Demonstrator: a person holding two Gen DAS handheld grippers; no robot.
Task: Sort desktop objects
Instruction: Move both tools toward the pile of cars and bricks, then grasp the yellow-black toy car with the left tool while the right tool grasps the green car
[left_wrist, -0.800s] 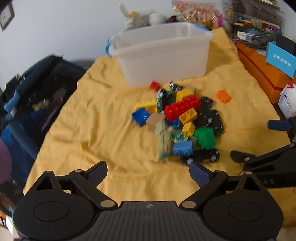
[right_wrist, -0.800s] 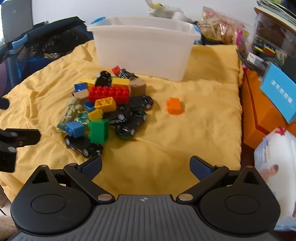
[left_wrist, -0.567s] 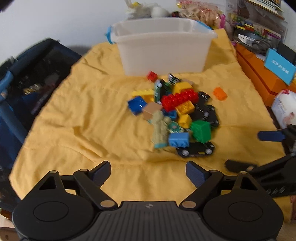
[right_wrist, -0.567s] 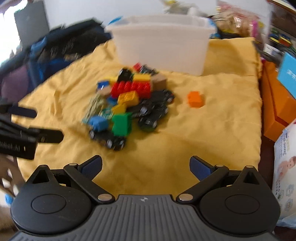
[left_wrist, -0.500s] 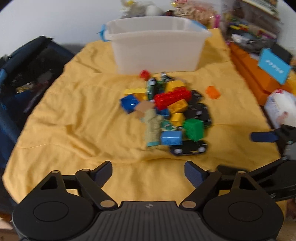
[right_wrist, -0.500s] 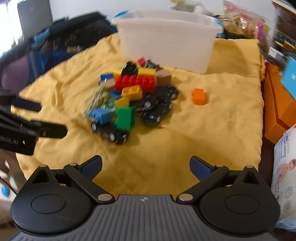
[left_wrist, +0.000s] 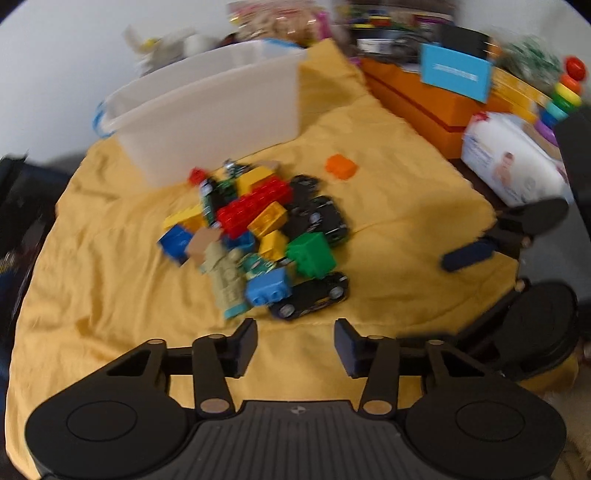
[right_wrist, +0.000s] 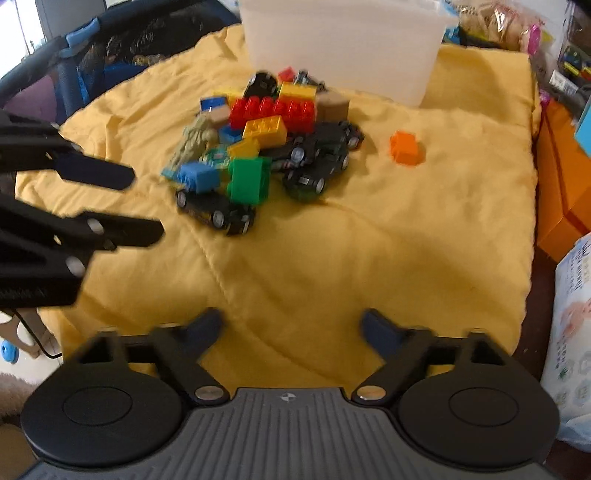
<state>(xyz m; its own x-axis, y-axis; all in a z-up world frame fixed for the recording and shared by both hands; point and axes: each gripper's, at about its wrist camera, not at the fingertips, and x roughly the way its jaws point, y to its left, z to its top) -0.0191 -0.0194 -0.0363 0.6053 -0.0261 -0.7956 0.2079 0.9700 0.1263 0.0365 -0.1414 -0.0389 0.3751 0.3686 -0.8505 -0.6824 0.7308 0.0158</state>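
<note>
A pile of toy bricks and black toy cars (left_wrist: 258, 236) lies on a yellow cloth (left_wrist: 92, 277), just in front of a white plastic bin (left_wrist: 207, 122). Its near edge holds a black car (left_wrist: 310, 295), a blue brick (left_wrist: 267, 288) and a green brick (left_wrist: 312, 254). One orange brick (left_wrist: 341, 166) lies apart to the right. My left gripper (left_wrist: 295, 343) hovers just short of the black car, open and holding nothing. The right gripper (right_wrist: 291, 325) is open and bare over plain cloth, farther from the pile (right_wrist: 266, 147) and the orange brick (right_wrist: 406, 147).
An orange box (left_wrist: 424, 99) and a pack of wet wipes (left_wrist: 513, 162) border the cloth on the right. A dark blue mesh bag (right_wrist: 110, 48) stands past the left edge. Cluttered shelves rise behind the bin (right_wrist: 343, 40).
Both grippers have moved in toward the pile, and the left view has swung right. The left gripper's fingers have narrowed a good deal; the right's have narrowed slightly.
</note>
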